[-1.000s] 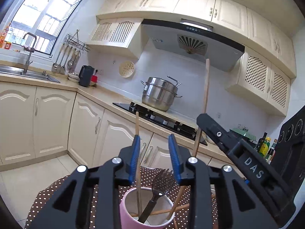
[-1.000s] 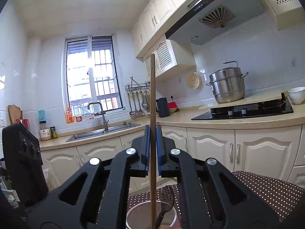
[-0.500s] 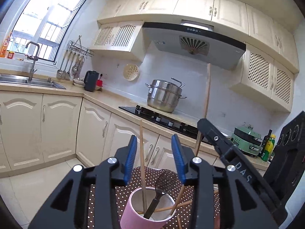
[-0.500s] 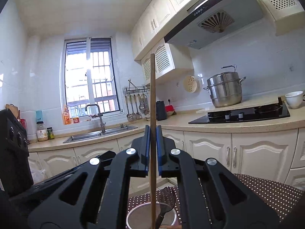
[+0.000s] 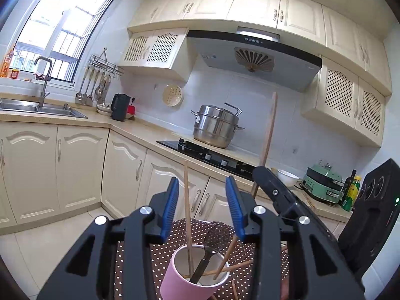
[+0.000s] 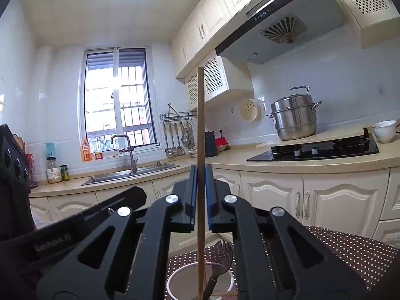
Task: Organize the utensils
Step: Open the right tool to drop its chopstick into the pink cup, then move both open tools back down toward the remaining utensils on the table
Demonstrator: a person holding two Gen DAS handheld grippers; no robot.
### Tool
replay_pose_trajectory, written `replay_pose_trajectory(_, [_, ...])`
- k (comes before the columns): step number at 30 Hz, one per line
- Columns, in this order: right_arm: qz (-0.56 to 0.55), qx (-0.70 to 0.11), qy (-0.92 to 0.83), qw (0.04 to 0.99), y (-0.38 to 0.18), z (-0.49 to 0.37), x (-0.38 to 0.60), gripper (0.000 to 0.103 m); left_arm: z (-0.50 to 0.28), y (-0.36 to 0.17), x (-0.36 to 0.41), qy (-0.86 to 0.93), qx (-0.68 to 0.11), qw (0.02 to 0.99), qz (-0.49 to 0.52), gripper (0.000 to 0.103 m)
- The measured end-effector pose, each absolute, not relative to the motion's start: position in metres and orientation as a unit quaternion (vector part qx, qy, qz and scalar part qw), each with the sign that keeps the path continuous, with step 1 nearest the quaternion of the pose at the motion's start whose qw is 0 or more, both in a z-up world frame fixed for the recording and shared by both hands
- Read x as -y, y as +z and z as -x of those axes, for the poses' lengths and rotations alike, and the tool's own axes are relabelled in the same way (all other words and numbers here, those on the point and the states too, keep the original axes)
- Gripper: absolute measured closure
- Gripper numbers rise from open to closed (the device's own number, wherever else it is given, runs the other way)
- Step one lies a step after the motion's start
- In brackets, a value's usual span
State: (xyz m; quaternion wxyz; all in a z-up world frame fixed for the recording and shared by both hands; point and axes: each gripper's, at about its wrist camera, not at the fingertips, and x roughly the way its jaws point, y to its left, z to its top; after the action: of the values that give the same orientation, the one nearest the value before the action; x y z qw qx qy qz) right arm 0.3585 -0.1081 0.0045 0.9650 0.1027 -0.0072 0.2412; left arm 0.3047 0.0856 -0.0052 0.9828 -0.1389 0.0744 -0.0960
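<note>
A pink cup (image 5: 172, 277) stands on a brown dotted cloth (image 5: 155, 255) and holds a black slotted spoon (image 5: 212, 247) and wooden chopsticks. My left gripper (image 5: 202, 205) is open just above the cup, with one upright chopstick (image 5: 187, 212) standing loose between its pads. My right gripper (image 6: 200, 190) is shut on a long wooden stick (image 6: 200, 125), held upright with its lower end inside the cup (image 6: 180, 282). The right gripper also shows at the right of the left wrist view (image 5: 282, 200), with the stick (image 5: 268, 130) rising from it.
More chopsticks lie across the cup mouth and on the cloth (image 5: 233, 290). Behind are cream cabinets, a sink (image 5: 37, 108), a stove (image 5: 207, 155) with a steel pot (image 5: 215, 125), and a white bowl (image 6: 383, 131).
My left gripper has opened wider and drawn back a little from the chopstick, which now stands loose in the cup. The right gripper still holds its stick upright.
</note>
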Motion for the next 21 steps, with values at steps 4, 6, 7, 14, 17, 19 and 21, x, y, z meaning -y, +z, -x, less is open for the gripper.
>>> replay_pose_trajectory(4, [-0.103,0.006,0.237,0.966,0.006,-0.352,0.112,0.073,-0.299,-0.001,-0.085,-0.096,-0.075,0.983,0.137,0.059])
replay_pose_trajectory(6, [-0.106,0.004,0.234,0.966,0.007,-0.348,0.114,0.06,-0.295,0.001,-0.084,-0.094,-0.074,0.984,0.135,0.059])
replay_pose_trajectory(7, [-0.105,0.003,0.233,0.967,0.009,-0.345,0.115,0.059,-0.293,0.002,-0.083,-0.095,-0.074,0.984,0.133,0.059])
replay_pose_trajectory(14, [-0.099,0.01,0.227,0.969,0.023,-0.321,0.124,0.055,-0.27,0.016,-0.08,-0.093,-0.074,0.985,0.124,0.055])
replay_pose_trajectory(17, [-0.097,0.01,0.22,0.971,0.03,-0.307,0.133,0.052,-0.259,0.02,-0.076,-0.087,-0.085,0.986,0.113,0.053])
replay_pose_trajectory(19, [-0.096,0.006,0.217,0.971,0.032,-0.298,0.14,0.05,-0.253,0.021,-0.074,-0.083,-0.094,0.986,0.107,0.05])
replay_pose_trajectory(21, [-0.087,-0.002,0.207,0.974,0.032,-0.289,0.147,0.048,-0.246,0.02,-0.072,-0.077,-0.108,0.986,0.101,0.048])
